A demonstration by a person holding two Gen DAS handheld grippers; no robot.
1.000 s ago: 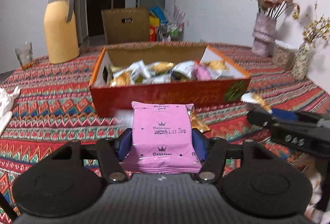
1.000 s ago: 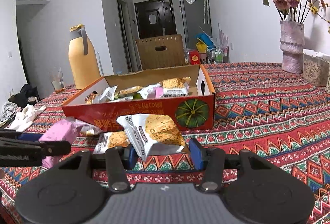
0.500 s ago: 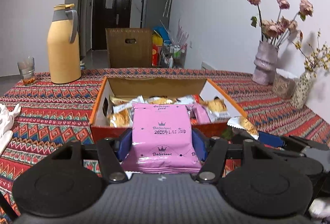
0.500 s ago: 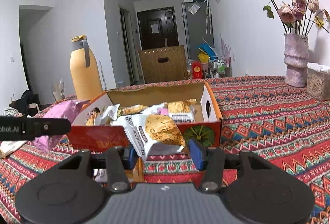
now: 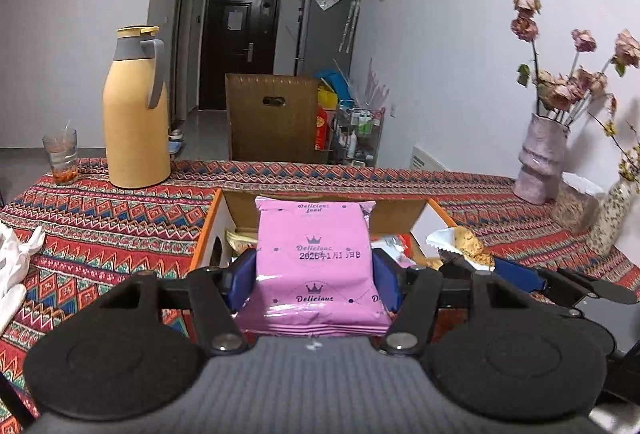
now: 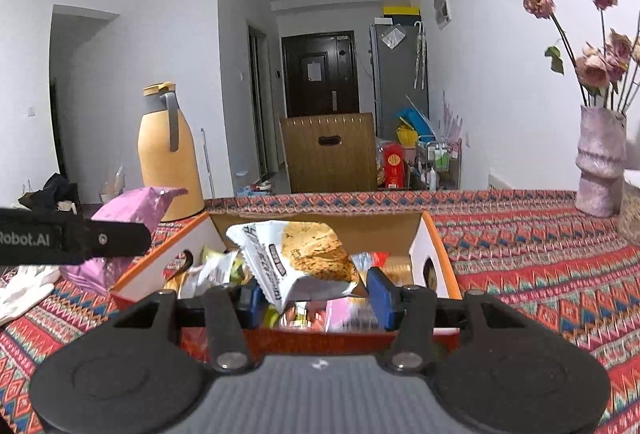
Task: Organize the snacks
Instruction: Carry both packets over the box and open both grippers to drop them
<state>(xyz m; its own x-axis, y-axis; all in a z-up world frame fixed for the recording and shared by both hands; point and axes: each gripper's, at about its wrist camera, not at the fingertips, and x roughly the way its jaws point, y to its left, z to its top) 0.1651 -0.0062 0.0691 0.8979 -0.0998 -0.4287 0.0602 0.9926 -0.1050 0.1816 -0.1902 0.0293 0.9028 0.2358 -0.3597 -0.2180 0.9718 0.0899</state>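
Left jaws clamp the pink packet (image 5: 316,254); right jaws clamp the cookie packet (image 6: 304,258).

Left gripper (image 5: 314,280): clamped on a pink packet (image 5: 316,262), blue pads at its sides.
Packet: held above the near edge of the open box (image 5: 208,234).
Right gripper (image 5: 476,266): at right, gripping a biscuit packet (image 5: 460,242).
Table (image 5: 100,218): patterned cloth; flask (image 5: 136,110), glass (image 5: 61,156), vase (image 5: 540,162).
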